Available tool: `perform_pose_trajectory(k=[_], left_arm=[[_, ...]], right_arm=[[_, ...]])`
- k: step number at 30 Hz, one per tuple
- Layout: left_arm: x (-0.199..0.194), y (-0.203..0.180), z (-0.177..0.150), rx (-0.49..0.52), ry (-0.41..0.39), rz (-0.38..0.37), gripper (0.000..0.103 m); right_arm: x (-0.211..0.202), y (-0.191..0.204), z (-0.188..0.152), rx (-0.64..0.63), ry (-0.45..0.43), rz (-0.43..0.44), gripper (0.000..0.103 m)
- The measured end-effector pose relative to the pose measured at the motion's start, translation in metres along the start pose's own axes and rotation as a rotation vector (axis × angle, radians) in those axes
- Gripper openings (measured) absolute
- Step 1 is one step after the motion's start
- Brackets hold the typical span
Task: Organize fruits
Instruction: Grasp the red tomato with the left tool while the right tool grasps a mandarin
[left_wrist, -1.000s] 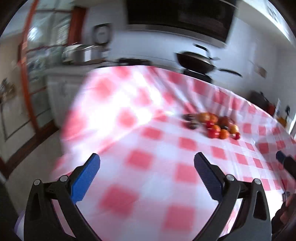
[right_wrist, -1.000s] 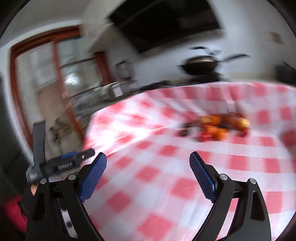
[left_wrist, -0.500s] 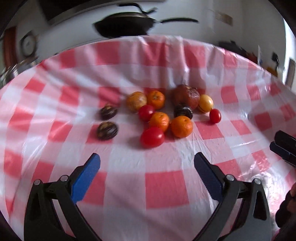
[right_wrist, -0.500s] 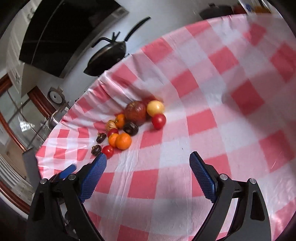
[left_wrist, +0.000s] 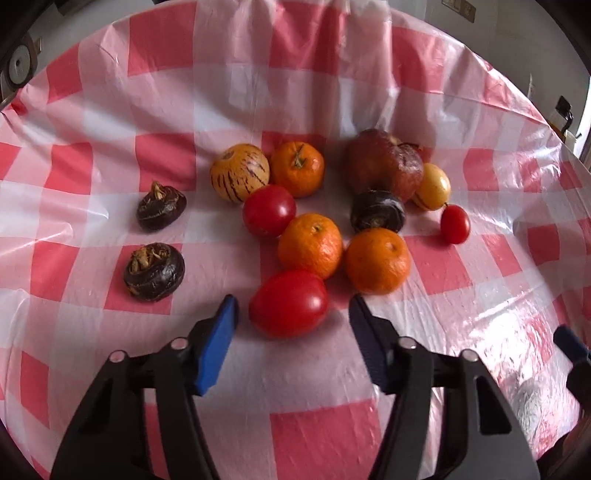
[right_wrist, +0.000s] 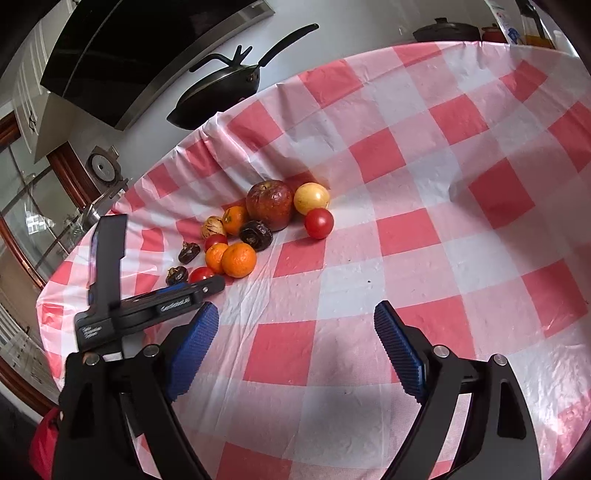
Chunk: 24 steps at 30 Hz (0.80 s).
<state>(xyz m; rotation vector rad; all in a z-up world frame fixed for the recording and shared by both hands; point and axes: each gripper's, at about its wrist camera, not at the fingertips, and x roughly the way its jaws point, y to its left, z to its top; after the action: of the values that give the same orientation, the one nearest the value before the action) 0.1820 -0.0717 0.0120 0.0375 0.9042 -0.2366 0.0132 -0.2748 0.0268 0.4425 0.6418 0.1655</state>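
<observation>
my left gripper (left_wrist: 291, 317) points down at the counter (left_wrist: 332, 373), its blue pads closing in on either side of a large red tomato (left_wrist: 289, 302). the tomato sits between the pads, with a sliver of cloth showing on each side, so the pads are not pressing on it. my right gripper (right_wrist: 295, 349) hovers wide open over a bare patch of the red and white checked cloth (right_wrist: 424, 155), holding nothing.

just beyond the large tomato lie two mandarins, one (left_wrist: 310, 245) touching it and another (left_wrist: 377, 260) just to the right. behind them sit a second red tomato (left_wrist: 269, 210), a striped yellow fruit (left_wrist: 239, 172) and a third mandarin (left_wrist: 297, 169). to the right is a dark wrinkled fruit (left_wrist: 376, 210), a big reddish-brown apple (left_wrist: 384, 162), a smooth yellow fruit (left_wrist: 434, 186) and a small cherry tomato (left_wrist: 455, 224). off to the left, apart from the cluster, two dark water chestnuts lie one behind the other, the nearer (left_wrist: 153, 271) and the farther (left_wrist: 161, 207).

in the right wrist view, a black wok (right_wrist: 218, 92) sits past the far edge of the counter, under a dark range hood (right_wrist: 147, 48).
</observation>
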Motion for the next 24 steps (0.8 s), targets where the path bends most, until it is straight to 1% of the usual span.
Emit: perform_pose_trajectory(k=[3,4,5,7,8,9,11,12,14,15,16,18,19,21,24], left_arm=[[0.002,0.004,0.002,-0.004,-0.003,0.010,0.053],[0.000,0.006,0.002,-0.011,-0.007,0.007,0.044],[0.000,0.007,0.002,-0.015,-0.010,-0.008,0.040],[-0.004,0.013,-0.001,-0.038,-0.022,-0.025,0.040],[-0.008,0.015,-0.002,-0.046,-0.038,-0.034,0.040],[-0.016,0.020,-0.005,-0.055,-0.070,-0.031,0.040],[-0.035,0.026,-0.015,-0.058,-0.122,0.018,0.040],[-0.042,0.030,-0.018,-0.076,-0.134,0.023,0.040],[-0.065,0.046,-0.031,-0.176,-0.160,-0.021,0.040],[-0.075,0.050,-0.038,-0.210,-0.174,-0.037,0.040],[-0.086,0.056,-0.046,-0.241,-0.196,-0.039,0.040],[-0.104,0.065,-0.064,-0.282,-0.237,-0.009,0.040],[-0.106,0.066,-0.069,-0.292,-0.241,-0.005,0.040],[-0.111,0.081,-0.080,-0.354,-0.245,-0.010,0.040],[-0.107,0.091,-0.079,-0.389,-0.250,-0.008,0.040]], right_arm=[[0.003,0.000,0.000,0.005,0.006,0.008,0.085],[0.003,0.000,0.000,0.005,0.007,0.009,0.085],[0.002,0.000,0.000,0.003,0.007,0.011,0.084],[0.001,0.001,-0.002,-0.003,-0.002,0.010,0.084],[0.000,0.002,-0.003,-0.009,-0.008,0.009,0.084],[0.000,0.003,-0.004,-0.017,-0.015,0.007,0.084],[0.000,0.005,-0.005,-0.031,-0.016,0.009,0.083],[0.000,0.003,-0.005,-0.023,-0.012,0.012,0.083],[0.000,-0.003,-0.005,0.010,-0.009,0.019,0.083],[0.000,-0.006,-0.004,0.021,-0.008,0.018,0.083],[0.001,-0.007,-0.004,0.026,-0.005,0.019,0.083],[0.001,-0.005,-0.004,0.017,-0.005,0.019,0.083],[0.001,-0.006,-0.004,0.012,-0.004,0.018,0.083],[0.006,-0.002,-0.002,-0.014,0.017,0.004,0.083],[0.027,0.016,0.004,-0.095,0.066,-0.032,0.079]])
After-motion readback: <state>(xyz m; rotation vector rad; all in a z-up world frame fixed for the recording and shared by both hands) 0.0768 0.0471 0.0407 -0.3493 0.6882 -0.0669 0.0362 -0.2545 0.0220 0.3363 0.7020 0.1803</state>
